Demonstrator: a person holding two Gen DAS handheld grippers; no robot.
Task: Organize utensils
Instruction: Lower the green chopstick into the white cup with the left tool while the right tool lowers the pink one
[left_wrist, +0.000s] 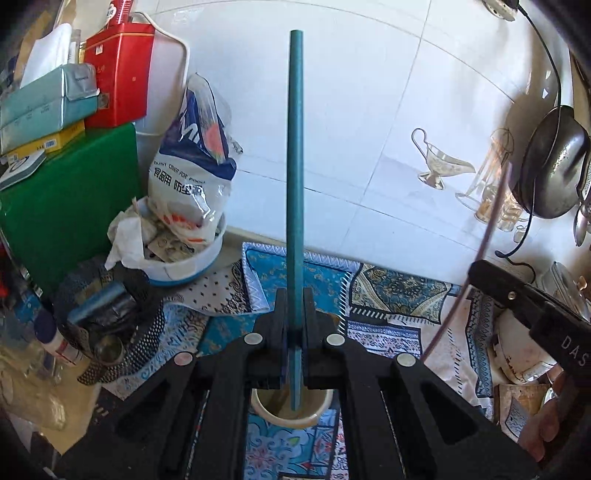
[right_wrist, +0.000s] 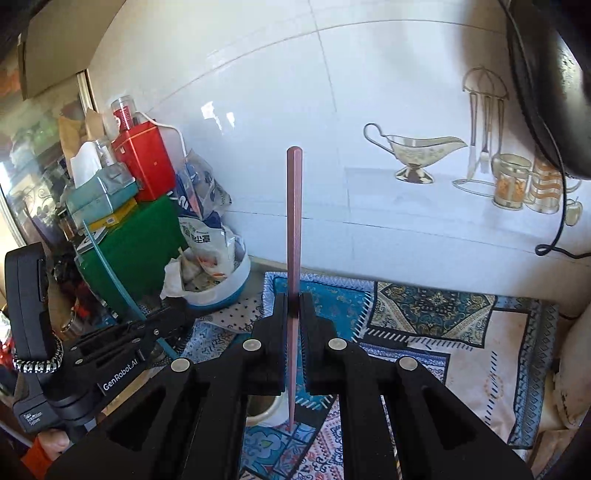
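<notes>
My left gripper (left_wrist: 295, 295) is shut on a teal chopstick (left_wrist: 295, 147) that stands upright between the pads. Its lower end hangs over the mouth of a cream cup (left_wrist: 291, 415) on the patterned cloth. My right gripper (right_wrist: 294, 299) is shut on a pink chopstick (right_wrist: 294, 221), also upright, with its thin tip just right of the cup (right_wrist: 264, 410), which the fingers half hide. In the left wrist view the right gripper (left_wrist: 480, 267) reaches in from the right with the pink chopstick (left_wrist: 493, 229). In the right wrist view the left gripper (right_wrist: 181, 306) and the teal chopstick (right_wrist: 107, 266) are at the left.
A white and blue tub (left_wrist: 192, 266) stuffed with bags stands at the back left, beside a black mesh holder (left_wrist: 110, 325), a green box (left_wrist: 66, 206) and a red tin (left_wrist: 118, 74). A dark pan (left_wrist: 554, 166) hangs on the tiled wall at the right. A patterned cloth (right_wrist: 424, 314) covers the counter.
</notes>
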